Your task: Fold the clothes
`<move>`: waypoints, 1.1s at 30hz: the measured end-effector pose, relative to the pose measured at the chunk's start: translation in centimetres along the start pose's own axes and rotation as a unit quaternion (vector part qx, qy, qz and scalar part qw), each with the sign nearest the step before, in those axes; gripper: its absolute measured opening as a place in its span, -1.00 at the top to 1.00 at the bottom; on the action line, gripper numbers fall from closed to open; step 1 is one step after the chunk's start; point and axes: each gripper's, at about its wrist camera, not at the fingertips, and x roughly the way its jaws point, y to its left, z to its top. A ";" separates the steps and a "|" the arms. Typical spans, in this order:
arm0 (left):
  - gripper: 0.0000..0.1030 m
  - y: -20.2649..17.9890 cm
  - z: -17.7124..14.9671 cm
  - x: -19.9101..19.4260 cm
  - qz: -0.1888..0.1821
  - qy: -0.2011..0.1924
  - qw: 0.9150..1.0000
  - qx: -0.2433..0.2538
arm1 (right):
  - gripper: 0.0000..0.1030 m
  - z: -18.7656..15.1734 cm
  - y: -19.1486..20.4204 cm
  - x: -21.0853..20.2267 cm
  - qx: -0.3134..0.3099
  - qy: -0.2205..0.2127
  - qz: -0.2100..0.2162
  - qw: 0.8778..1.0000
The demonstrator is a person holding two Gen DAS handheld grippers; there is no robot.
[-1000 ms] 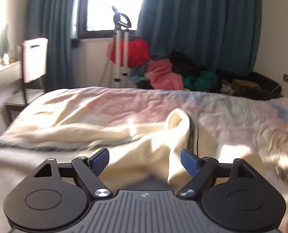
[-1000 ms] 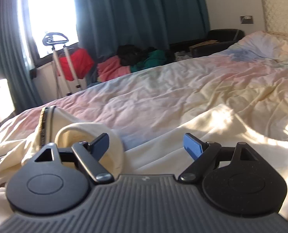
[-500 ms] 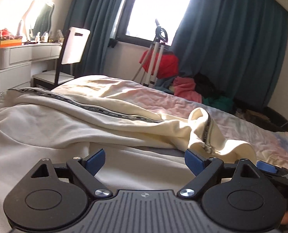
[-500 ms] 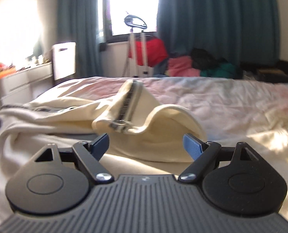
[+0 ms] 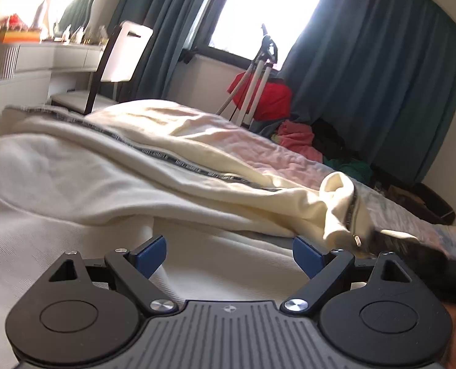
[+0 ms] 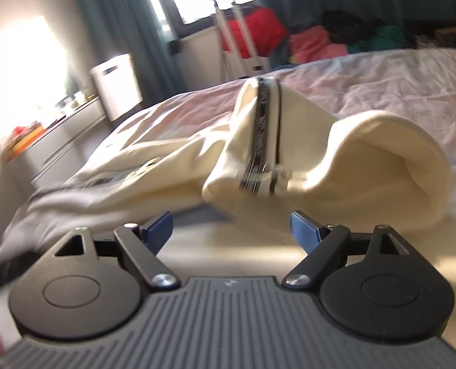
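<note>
Cream garment (image 5: 178,190) with a dark printed zipper tape lies stretched on the bed (image 5: 289,160). In the left wrist view its long axis runs from far left, near the bed's foot, to the right, ending in a bunched, upturned end (image 5: 338,206) with a metal zip pull hanging. In the right wrist view that same bunched end (image 6: 289,160) sits straight ahead, hood-like opening facing right, zipper tape standing nearly upright across it.

Left gripper (image 5: 228,252): jaws have just been opening, now spread wide, nothing between them, low over flat cream fabric. Right gripper (image 6: 231,227): released, jaws wide, empty, close in front of the bunched end, not touching. A blurred dark shape at the left view's right edge is probably the right gripper; cannot tell for sure.

Around: teal curtains (image 5: 381,86), bright window, white chair (image 5: 123,58) by a dresser, red bag (image 5: 265,98) behind a metal stand, clothes pile (image 5: 301,141) on the floor beyond the bed. Nothing blocks the garment.
</note>
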 end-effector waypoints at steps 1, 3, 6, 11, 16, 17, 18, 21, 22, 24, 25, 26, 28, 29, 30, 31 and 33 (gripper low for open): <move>-0.77 0.3 0.0 0.4 0.000 0.003 1.000 -0.006 | -0.66 0.6 -0.2 1.3 0.012 0.005 -0.001 1.000; -0.77 0.9 0.0 0.8 0.002 0.011 1.000 -0.022 | -0.66 1.8 -0.3 3.5 0.028 0.019 -0.010 0.999; -0.77 1.3 0.0 1.0 -0.003 0.012 0.999 -0.038 | -0.06 4.0 0.2 4.8 0.012 0.009 -0.025 1.000; -0.77 0.7 -0.2 1.3 -0.002 0.012 1.000 -0.028 | 0.64 10.0 -1.2 3.8 -0.015 -0.046 -0.059 0.997; -0.77 0.1 -0.7 2.0 0.000 0.018 1.000 -0.011 | 0.66 17.0 -6.5 3.4 0.036 -0.105 -0.143 0.983; -0.77 0.0 -0.7 2.2 0.002 0.020 1.000 -0.008 | 0.66 18.0 -7.7 3.4 0.047 -0.110 -0.162 0.980; -0.77 0.0 -0.8 2.4 0.004 0.021 1.000 -0.006 | 0.66 18.7 -8.9 3.4 0.058 -0.113 -0.180 0.975; -0.77 -0.1 -0.9 3.0 0.007 0.023 1.000 -0.004 | 0.67 18.3 -11.7 2.8 0.100 -0.105 -0.206 0.968; -0.77 -0.2 -0.9 3.2 0.007 0.023 1.000 -0.003 | 0.66 17.8 -12.3 2.5 0.111 -0.102 -0.204 0.967; -0.77 -0.2 -1.1 3.6 0.008 0.026 1.000 -0.001 | 0.65 16.7 -12.2 2.3 0.096 -0.098 -0.209 0.968; -0.77 -0.2 -1.1 3.7 0.008 0.028 1.000 0.001 | 0.66 16.5 -12.1 2.1 0.077 -0.106 -0.206 0.970; -0.77 -0.3 -1.2 3.8 0.008 0.030 1.000 0.003 | 0.67 16.4 -12.1 1.9 0.057 -0.113 -0.204 0.971; -0.77 -0.3 -1.2 3.7 0.007 0.028 1.000 0.005 | 0.68 16.7 -12.5 1.1 0.048 -0.124 -0.192 0.972; -0.77 -0.3 -1.2 3.7 0.006 0.026 1.000 0.005 | 0.68 17.2 -12.9 0.7 0.057 -0.127 -0.184 0.973; -0.77 -0.3 -1.2 3.6 0.006 0.025 1.000 0.006 | 0.68 18.2 -12.9 0.2 0.061 -0.134 -0.178 0.973; -0.77 -0.3 -1.2 3.6 0.005 0.023 1.000 0.006 | 0.68 19.1 -12.8 -0.4 0.065 -0.142 -0.171 0.973; -0.77 -0.3 -1.3 3.6 0.006 0.024 1.000 0.007 | 0.68 21.4 -11.7 -2.1 0.046 -0.179 -0.144 0.972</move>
